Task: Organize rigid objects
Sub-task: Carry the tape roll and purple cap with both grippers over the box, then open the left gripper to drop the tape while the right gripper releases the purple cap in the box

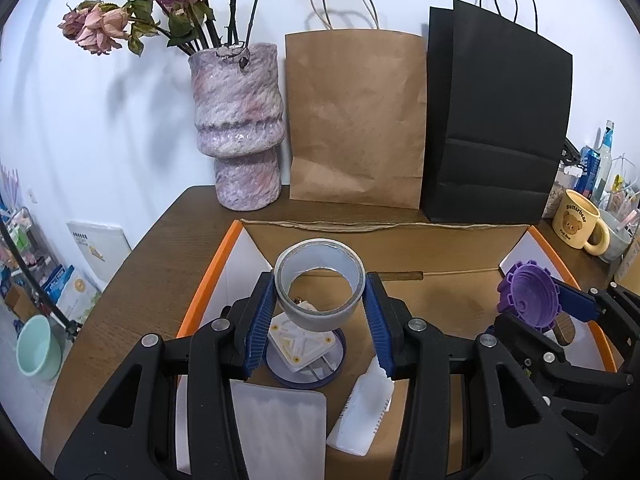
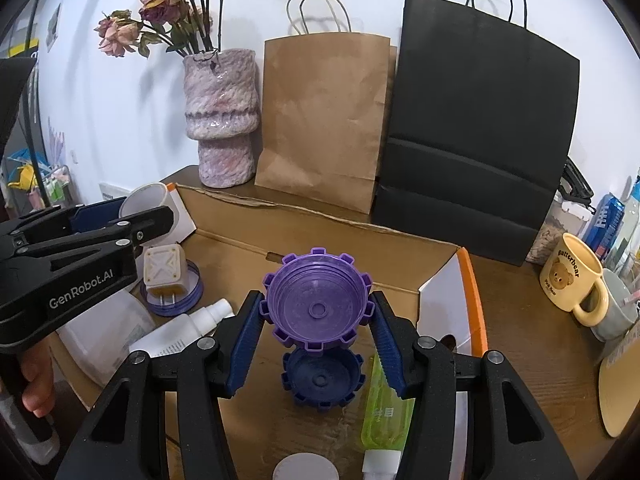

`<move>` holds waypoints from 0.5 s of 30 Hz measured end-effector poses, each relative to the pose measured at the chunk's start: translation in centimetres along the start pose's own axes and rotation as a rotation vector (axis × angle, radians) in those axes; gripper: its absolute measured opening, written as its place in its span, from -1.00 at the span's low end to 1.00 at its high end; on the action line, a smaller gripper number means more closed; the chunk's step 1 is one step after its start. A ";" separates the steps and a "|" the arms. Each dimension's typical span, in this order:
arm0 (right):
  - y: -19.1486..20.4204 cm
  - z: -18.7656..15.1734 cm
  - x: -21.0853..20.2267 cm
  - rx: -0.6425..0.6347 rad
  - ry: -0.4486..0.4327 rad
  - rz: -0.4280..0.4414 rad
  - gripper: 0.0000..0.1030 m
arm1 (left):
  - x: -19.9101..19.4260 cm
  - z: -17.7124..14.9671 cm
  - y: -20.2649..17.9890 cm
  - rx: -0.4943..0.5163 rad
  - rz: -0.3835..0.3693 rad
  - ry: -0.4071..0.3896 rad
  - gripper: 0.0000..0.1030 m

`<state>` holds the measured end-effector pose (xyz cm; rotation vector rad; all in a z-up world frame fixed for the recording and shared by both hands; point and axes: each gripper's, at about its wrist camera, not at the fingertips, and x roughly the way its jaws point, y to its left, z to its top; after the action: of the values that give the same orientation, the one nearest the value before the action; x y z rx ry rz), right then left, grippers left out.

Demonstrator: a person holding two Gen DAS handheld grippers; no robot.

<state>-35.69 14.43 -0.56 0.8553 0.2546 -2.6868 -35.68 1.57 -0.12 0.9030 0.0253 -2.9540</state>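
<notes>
Pinching the grey tape roll (image 1: 320,282) between both blue pads, your left gripper (image 1: 320,312) holds it above the cardboard box (image 1: 440,248), over the white plug adapter (image 1: 300,346) (it sits on a blue ring). Right of that, your right gripper (image 2: 318,320) clamps the purple toothed lid (image 2: 318,298) above the box, over a dark blue lid (image 2: 320,378).

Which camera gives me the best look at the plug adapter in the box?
The right wrist view: the plug adapter sits unobstructed on a purple ring lid, prongs visible. In the left wrist view the adapter is partly hidden behind the tape roll held in the left gripper.
</notes>
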 end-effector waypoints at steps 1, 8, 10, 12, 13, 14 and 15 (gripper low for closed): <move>0.0 0.0 0.0 -0.002 0.000 0.000 0.12 | 0.0 0.0 0.1 -0.002 0.002 -0.001 -0.21; 0.2 0.0 -0.8 -0.005 0.006 -0.021 0.71 | -1.1 0.1 1.0 -0.036 0.019 -0.055 1.00; 0.1 0.1 -1.3 0.009 -0.005 -0.033 0.71 | -1.4 0.3 1.2 -0.039 0.017 -0.064 1.00; -0.2 0.2 -1.7 0.022 -0.014 -0.035 0.71 | -1.5 0.3 1.4 -0.044 0.019 -0.063 1.00; -0.3 0.3 -1.9 0.023 -0.020 -0.037 0.71 | -1.4 0.3 1.4 -0.046 0.019 -0.062 1.00; -0.4 0.3 -2.0 0.023 -0.022 -0.039 0.71 | -1.4 0.4 1.5 -0.047 0.019 -0.061 1.00; -0.5 0.3 -2.1 0.025 -0.026 -0.044 0.71 | -1.3 0.4 1.6 -0.046 0.021 -0.059 1.00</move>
<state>-34.37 15.35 0.98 0.8300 0.2365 -2.7452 -34.69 0.03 0.94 0.8046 0.0810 -2.9455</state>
